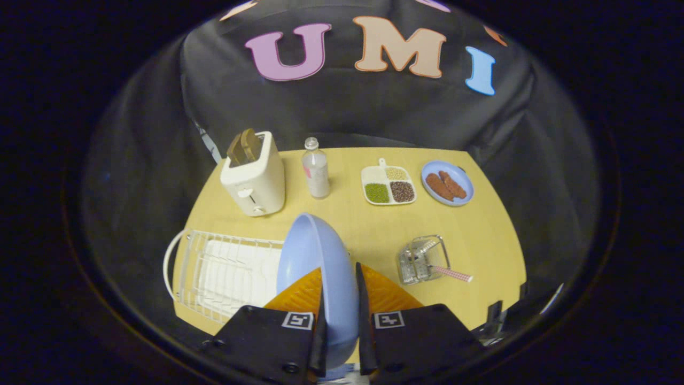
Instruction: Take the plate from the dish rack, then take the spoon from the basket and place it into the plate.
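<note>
The gripper (340,299) hangs high above the yellow wooden table (481,240), looking down, its two fingers pinching a pale blue round plate (315,262) by its rim. The plate stands on edge between them — lifted clear, over the right end of the white wire dish rack (224,272). To the right, apart from the fingers, sits a small clear basket (419,259) holding a spoon with a red-checked handle (454,274) — handle poking out sideways.
</note>
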A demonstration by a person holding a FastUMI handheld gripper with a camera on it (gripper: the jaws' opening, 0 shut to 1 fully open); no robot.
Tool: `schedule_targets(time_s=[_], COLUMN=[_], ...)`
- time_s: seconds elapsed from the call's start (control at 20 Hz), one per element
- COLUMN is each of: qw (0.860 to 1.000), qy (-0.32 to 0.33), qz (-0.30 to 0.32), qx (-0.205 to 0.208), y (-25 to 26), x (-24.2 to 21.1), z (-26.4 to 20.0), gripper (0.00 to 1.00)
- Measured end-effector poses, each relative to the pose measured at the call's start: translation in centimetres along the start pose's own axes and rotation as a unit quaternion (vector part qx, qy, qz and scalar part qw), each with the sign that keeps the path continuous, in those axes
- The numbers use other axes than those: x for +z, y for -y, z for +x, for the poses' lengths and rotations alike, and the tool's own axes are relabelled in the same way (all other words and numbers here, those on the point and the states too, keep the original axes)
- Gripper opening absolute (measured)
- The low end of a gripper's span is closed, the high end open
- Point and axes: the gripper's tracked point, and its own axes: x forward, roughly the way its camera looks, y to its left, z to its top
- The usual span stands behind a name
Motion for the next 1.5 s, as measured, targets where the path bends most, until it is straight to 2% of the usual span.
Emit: schedule_targets(time_s=[0.1, 0.35, 0.5, 0.65, 0.9, 1.05, 1.2, 1.35, 1.5], qw=[0.998, 0.986, 0.980, 0.977, 0.972, 0.969, 0.965, 0.963, 0.956], qy=[0.007, 0.048, 0.070, 0.079, 0.062, 0.057, 0.050, 0.035, 0.021], qz=[0.039, 0.099, 0.126, 0.143, 0.167, 0.194, 0.219, 0.232, 0.248], qx=[0.048, 0.125, 0.139, 0.134, 0.152, 0.141, 0.131, 0.133, 0.154], y=[0.7, 4.5, 8.5, 13.3, 18.6, 22.1, 24.8, 25.3, 24.5], x=[0.0, -0.4, -2.1, -5.3, -12.5, -15.7, -17.5, -18.1, -18.3], z=[-1.1, -5.0, -6.5, -6.7, -3.2, 0.1, 3.6, 7.0, 9.5], gripper=[0.27, 0.27, 0.27, 0.27, 0.27, 0.27, 0.27, 0.27, 0.27])
